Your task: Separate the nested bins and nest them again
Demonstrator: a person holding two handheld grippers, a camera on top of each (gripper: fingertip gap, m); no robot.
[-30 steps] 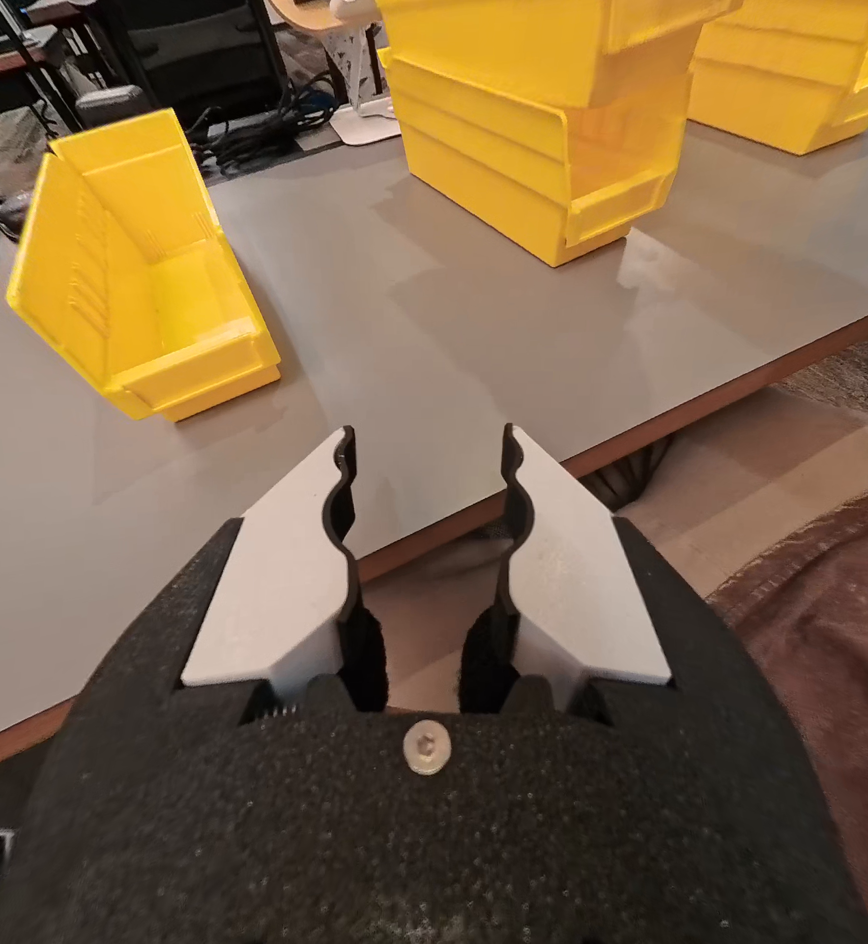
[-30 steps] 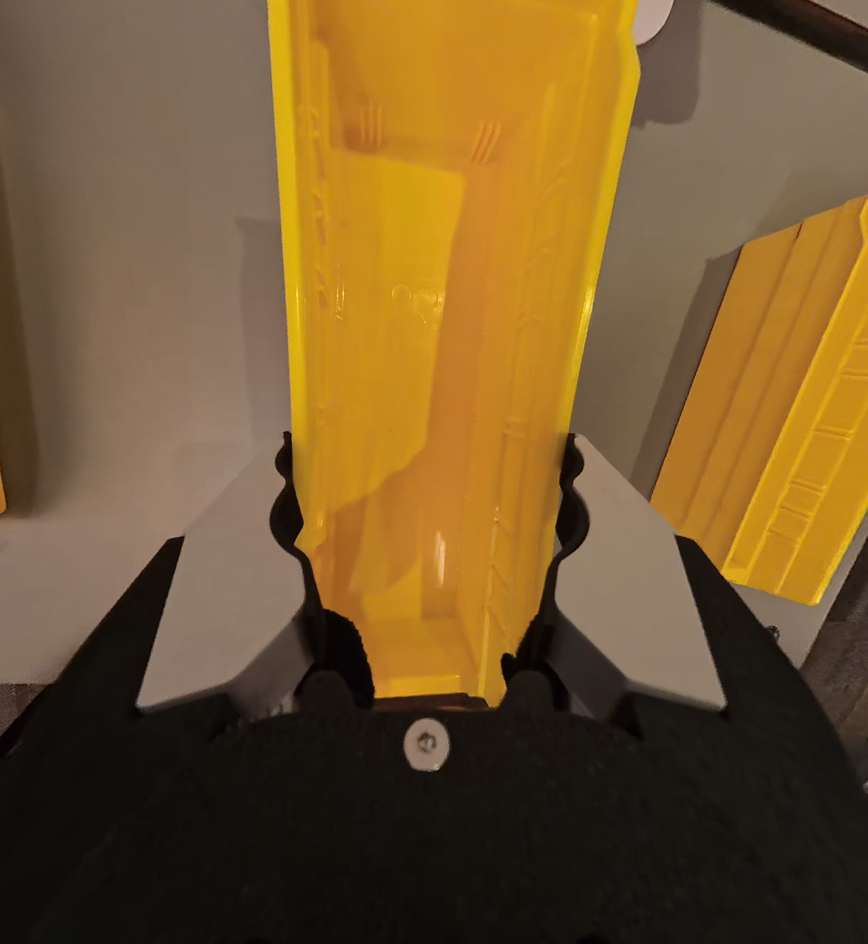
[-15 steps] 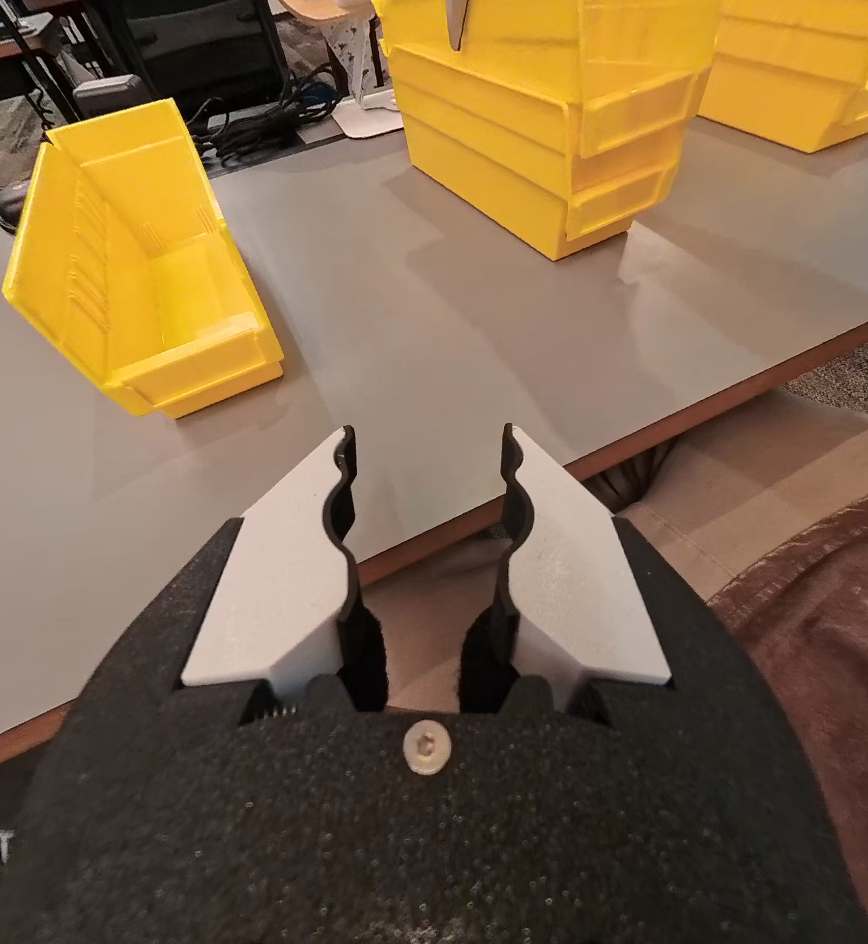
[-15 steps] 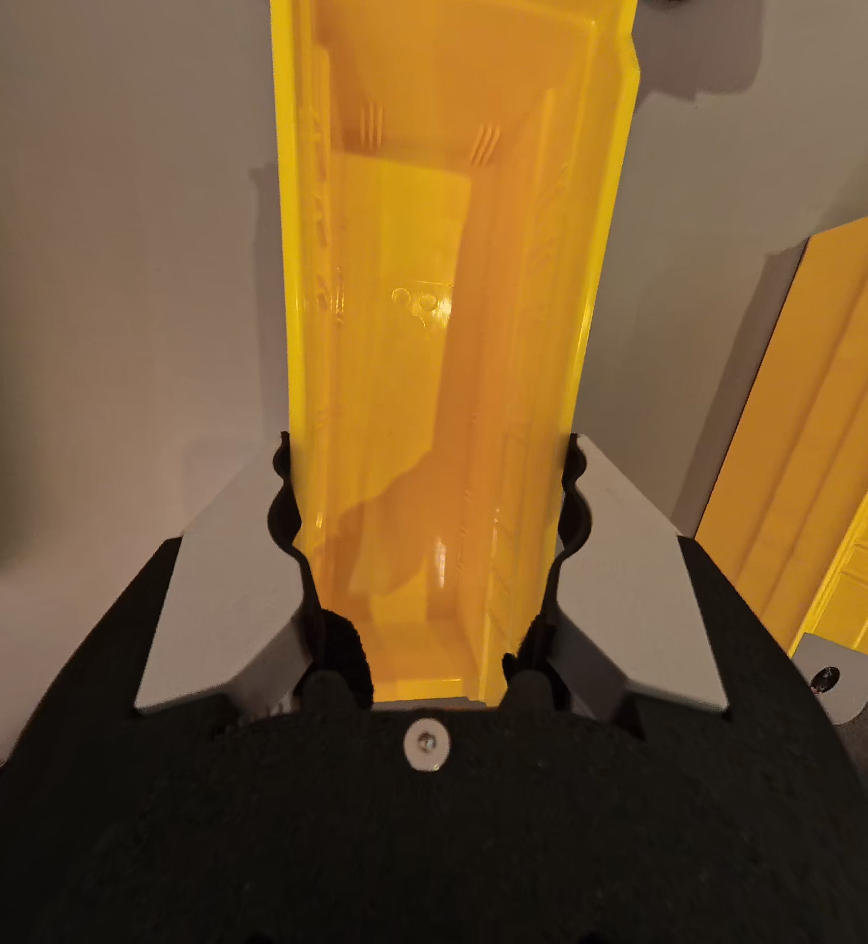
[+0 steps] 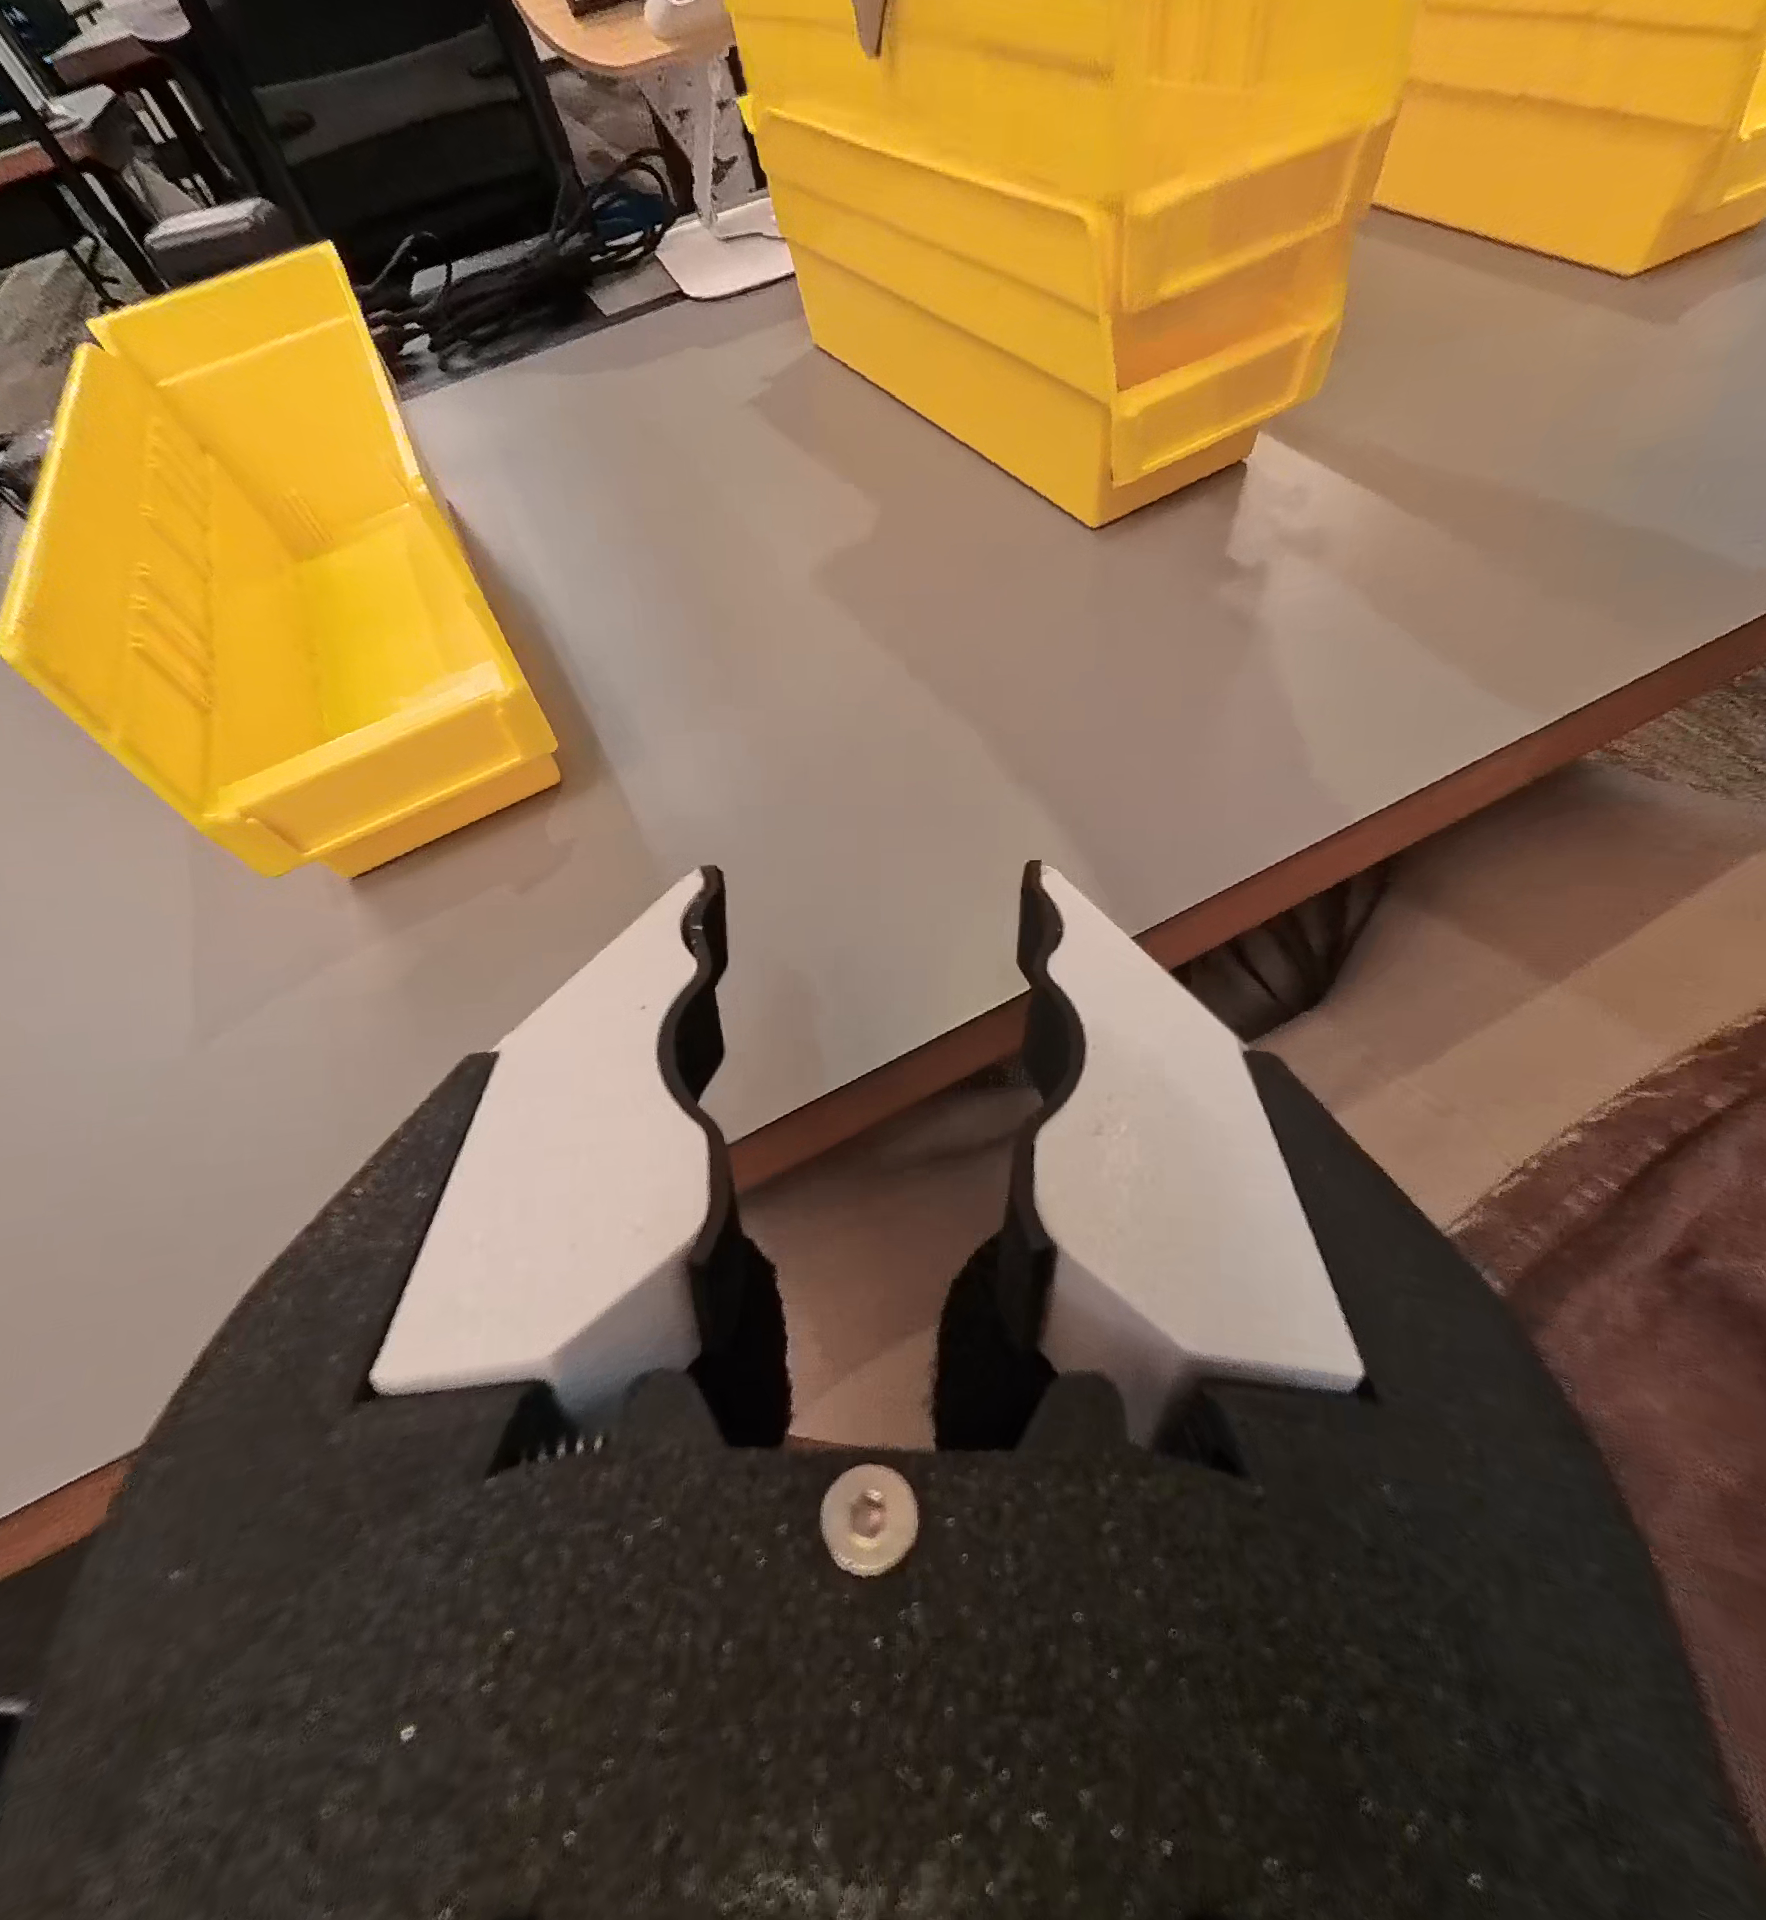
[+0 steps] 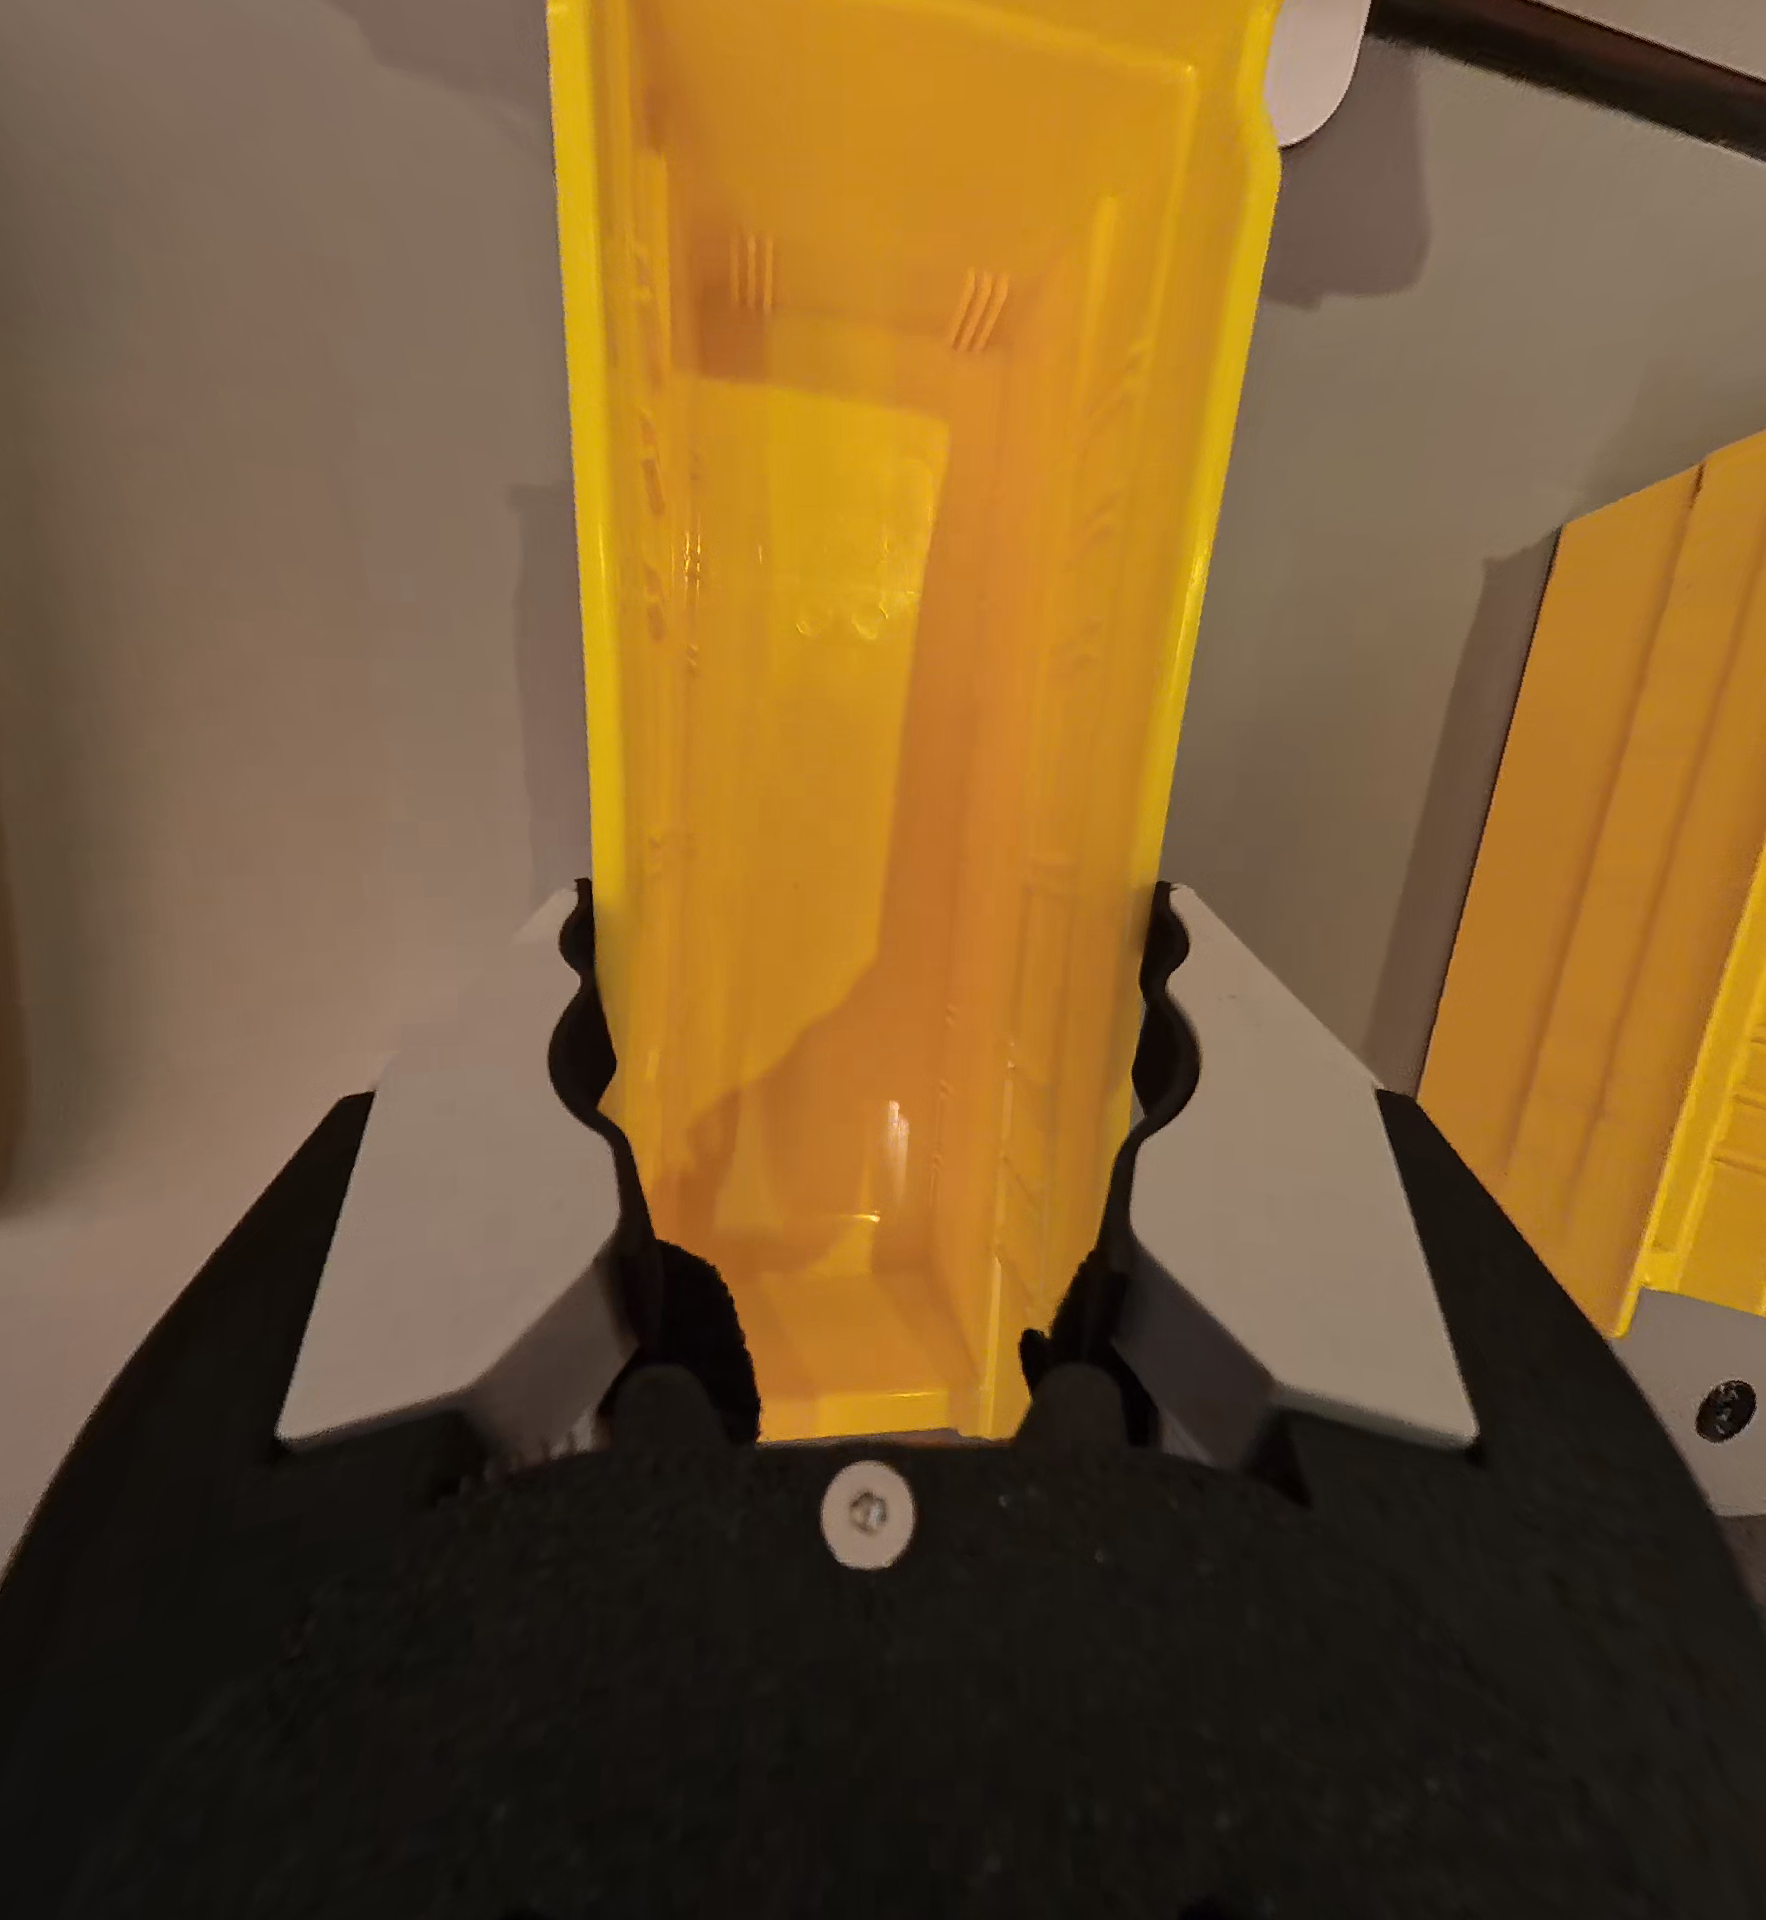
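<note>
The right tongs (image 6: 874, 1049) are clamped across a yellow bin (image 6: 889, 644), its long axis running straight ahead from them. The left tongs (image 5: 871, 909) hang apart and empty at the near edge of the grey surface (image 5: 806, 644). Ahead and slightly right of the left tongs sits the stack of bins (image 5: 1055, 301), likely where the held one goes; a lone bin (image 5: 266, 582) lies to their left.

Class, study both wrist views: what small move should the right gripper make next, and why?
Probably lower the held bin further into the stack before letting go. The right gripper is clamped on the bin's two side walls, and the left view shows it not yet fully seated. The left gripper is open and empty.
</note>
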